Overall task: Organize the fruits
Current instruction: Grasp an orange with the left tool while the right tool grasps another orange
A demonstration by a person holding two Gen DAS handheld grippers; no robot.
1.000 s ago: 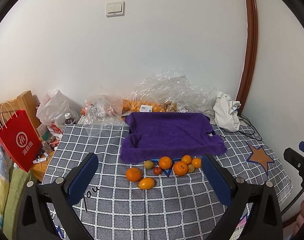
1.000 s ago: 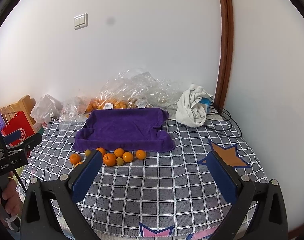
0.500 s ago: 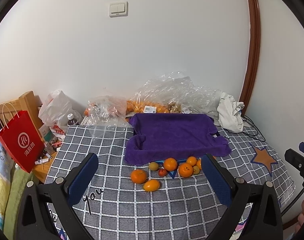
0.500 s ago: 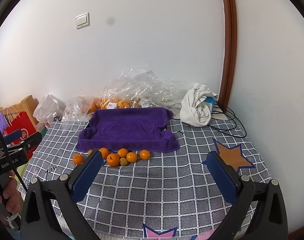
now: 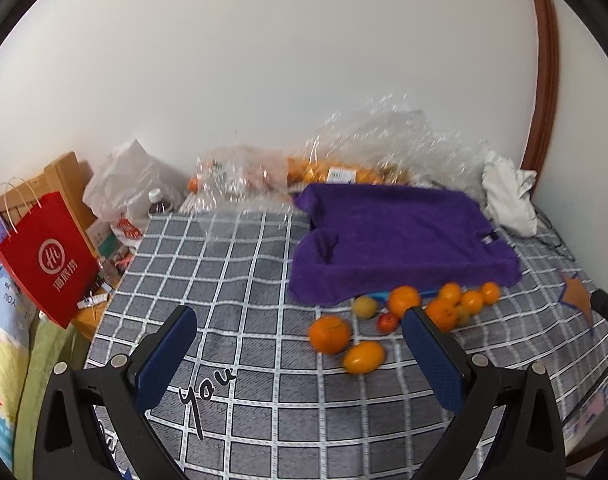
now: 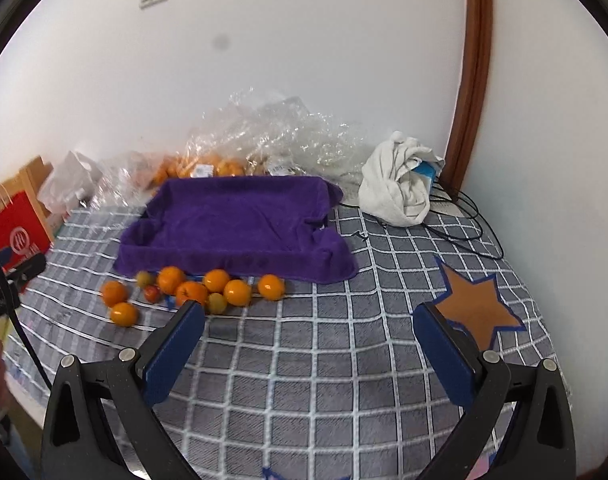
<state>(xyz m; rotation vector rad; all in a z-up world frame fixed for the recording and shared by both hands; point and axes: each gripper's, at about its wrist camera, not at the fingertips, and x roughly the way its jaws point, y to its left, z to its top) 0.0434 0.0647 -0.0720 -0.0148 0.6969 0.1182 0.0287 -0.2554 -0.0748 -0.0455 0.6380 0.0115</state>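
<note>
Fruits (image 5: 400, 316) lie loose on the checked bed (image 5: 239, 280), in a row touching the near edge of the purple tray (image 5: 400, 236). From the left tongs (image 5: 299, 356) they sit ahead and right, close to the right finger; from the right tongs (image 6: 308, 344) ahead and left, farther off. Left looks nearer. Both tongs spread wide, holding nothing. The left view is blurred and one fruit is partly hidden behind its finger. Tray looks empty inside.

Ahead of the tools, glossy smooth oranges (image 6: 237, 291) lie on a matt woven checked bedcover (image 6: 344, 360) before a fuzzy purple towel (image 6: 239, 220), with crinkled shiny clear plastic bags (image 6: 271, 136) behind.
</note>
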